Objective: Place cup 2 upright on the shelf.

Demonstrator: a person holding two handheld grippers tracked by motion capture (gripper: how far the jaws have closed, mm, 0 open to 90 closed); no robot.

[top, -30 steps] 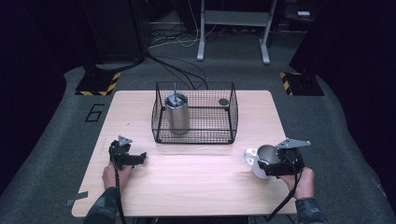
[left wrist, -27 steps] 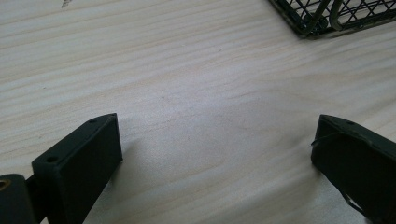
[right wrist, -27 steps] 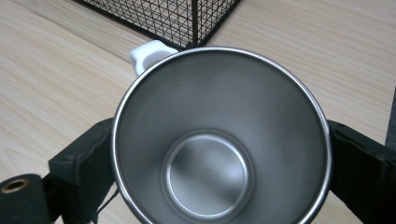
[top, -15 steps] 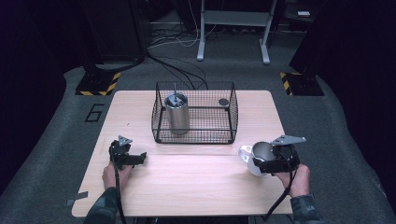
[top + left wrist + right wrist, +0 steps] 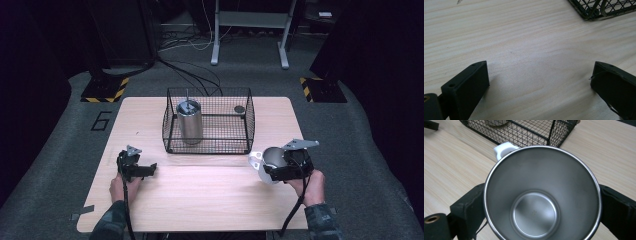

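Note:
My right gripper (image 5: 272, 169) is shut on a steel cup (image 5: 270, 161) with a white handle (image 5: 255, 159), held on its side just above the wooden table (image 5: 210, 200), right of centre. The right gripper view looks straight into the cup (image 5: 541, 195), its black jaws pressed against both sides and the white handle (image 5: 504, 148) at the top. A black wire basket (image 5: 209, 121) stands at the table's middle back and holds a tall steel tumbler (image 5: 189, 120) with a straw. My left gripper (image 5: 150, 169) rests at the left, open, with bare wood between its jaws (image 5: 539, 82).
A small dark round object (image 5: 240, 108) lies in the basket's back right corner. A basket corner (image 5: 599, 8) shows at the top right of the left gripper view. Dark floor with cables, hazard-striped feet (image 5: 106, 90) and a metal stand (image 5: 250, 30) surrounds the table.
My right gripper has carried the cup a little to the left, toward the basket's right front corner. The left gripper has stayed put.

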